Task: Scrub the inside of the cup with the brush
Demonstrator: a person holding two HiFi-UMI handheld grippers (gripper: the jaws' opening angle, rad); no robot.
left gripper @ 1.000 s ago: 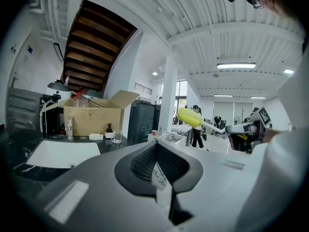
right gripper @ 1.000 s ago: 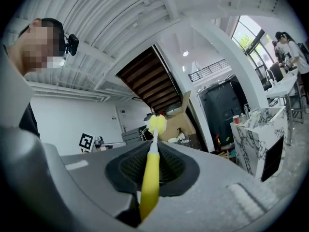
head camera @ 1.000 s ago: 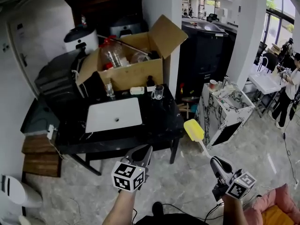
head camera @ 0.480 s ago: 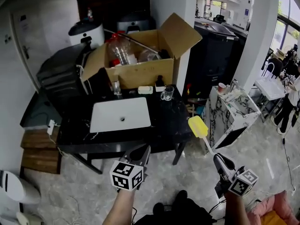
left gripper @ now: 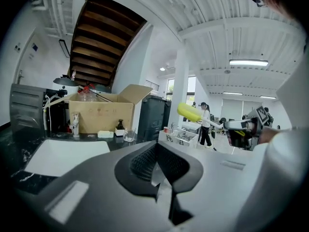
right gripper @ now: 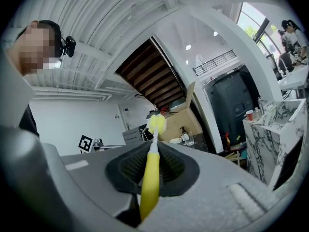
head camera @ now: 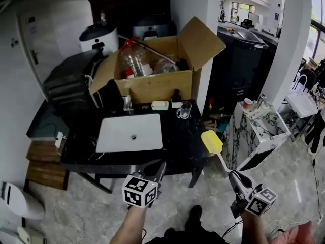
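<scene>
The scrubbing has not begun. The cup (head camera: 185,109), a clear glass one with a handle, stands upright toward the far right corner of the black bench (head camera: 177,136), just in front of the cardboard box (head camera: 152,83) and beyond the right far corner of the white sink (head camera: 129,132). Nothing touches it.

One part looks done: the right gripper (head camera: 234,178) has its jaws pinched on the yellow handle of the brush (head camera: 210,141), whose yellow head sticks up and forward, just off the bench's right near corner. The left gripper (head camera: 156,170) has its jaws pressed together with nothing between them.

Both grippers hang in front of the bench's near edge, over the floor, well apart from the cup. What is left, as I judge it, is nearly everything: reaching across the bench, opening the left jaws to steady or lift the cup, putting the brush head inside and working it round.
</scene>
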